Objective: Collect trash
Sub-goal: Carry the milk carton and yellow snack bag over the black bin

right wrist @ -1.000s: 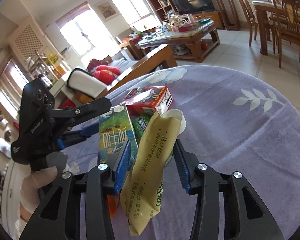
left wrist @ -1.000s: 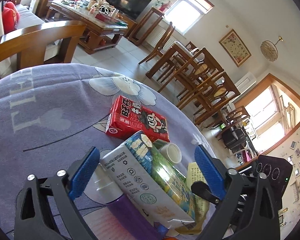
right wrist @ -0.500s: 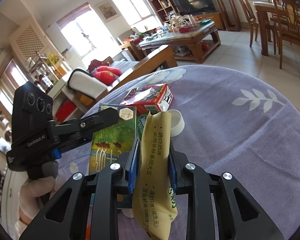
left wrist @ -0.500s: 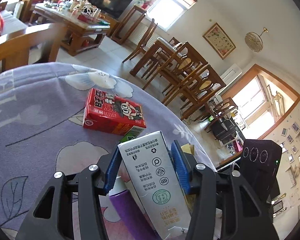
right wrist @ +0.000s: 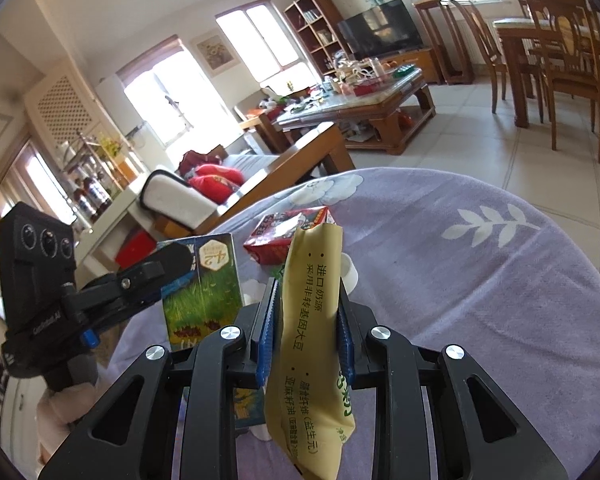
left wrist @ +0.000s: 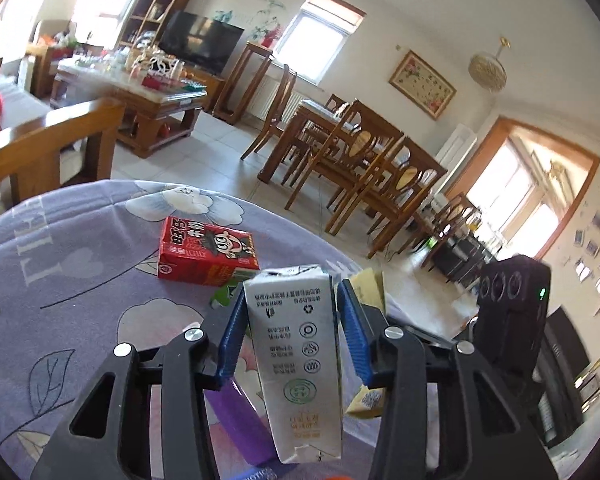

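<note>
Two cartons in the left wrist view: white milk carton (left wrist: 296, 364) pinched between the closing blue pads of the left gripper (left wrist: 294, 334), long axis along the fingers; red drink box (left wrist: 206, 252) flat on the purple tablecloth (left wrist: 68, 280), ahead and left, nearer this hand. One yellow pouch (left wrist: 366, 292) just right.

From the right wrist: one yellow pouch clamped narrow in the right gripper (right wrist: 306, 326), long axis along the fingers. One red box beyond, one white cup (right wrist: 350, 274) behind the pouch.
</note>
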Motion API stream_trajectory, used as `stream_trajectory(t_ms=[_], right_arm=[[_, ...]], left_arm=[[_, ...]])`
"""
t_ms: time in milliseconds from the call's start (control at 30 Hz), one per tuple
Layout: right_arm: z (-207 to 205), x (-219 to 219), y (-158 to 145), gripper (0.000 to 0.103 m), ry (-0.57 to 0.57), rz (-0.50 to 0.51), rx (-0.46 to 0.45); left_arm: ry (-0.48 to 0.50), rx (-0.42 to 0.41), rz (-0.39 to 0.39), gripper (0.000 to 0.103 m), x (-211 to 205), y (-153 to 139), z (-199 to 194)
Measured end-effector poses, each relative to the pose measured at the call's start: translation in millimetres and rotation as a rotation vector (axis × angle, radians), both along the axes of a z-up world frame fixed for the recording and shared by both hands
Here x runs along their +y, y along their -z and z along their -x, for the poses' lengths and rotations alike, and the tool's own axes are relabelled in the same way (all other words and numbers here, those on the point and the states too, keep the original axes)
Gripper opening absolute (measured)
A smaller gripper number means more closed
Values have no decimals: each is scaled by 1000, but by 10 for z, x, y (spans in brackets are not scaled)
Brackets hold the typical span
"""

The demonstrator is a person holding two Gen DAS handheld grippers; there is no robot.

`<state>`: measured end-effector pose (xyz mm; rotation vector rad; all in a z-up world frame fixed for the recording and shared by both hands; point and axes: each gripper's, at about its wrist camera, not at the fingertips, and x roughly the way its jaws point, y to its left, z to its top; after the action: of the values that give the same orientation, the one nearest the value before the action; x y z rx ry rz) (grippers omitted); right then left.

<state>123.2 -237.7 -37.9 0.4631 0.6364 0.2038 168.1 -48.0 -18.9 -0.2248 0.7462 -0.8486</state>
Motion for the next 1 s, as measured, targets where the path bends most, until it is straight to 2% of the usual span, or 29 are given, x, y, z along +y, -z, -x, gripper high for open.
stream_trajectory(t_ms=[67, 200, 433, 767, 1000], right_arm=[[83, -14, -54, 26, 13, 0, -19], [255, -85, -128, 26, 28, 6, -42], [634, -256, -289, 26, 33, 38, -72], [1251, -512, -622, 26, 52, 79, -144], [1759, -805, -789, 26, 96, 107, -180]], left_arm=[[13, -24, -53, 44, -67, 7, 86], [27, -28, -77, 43, -102, 76, 198], [-11, -103, -119, 41, -172, 46, 435], [-11, -203, -96, 41, -345, -226, 906], [62, -247, -48, 41, -620, -433, 1249]])
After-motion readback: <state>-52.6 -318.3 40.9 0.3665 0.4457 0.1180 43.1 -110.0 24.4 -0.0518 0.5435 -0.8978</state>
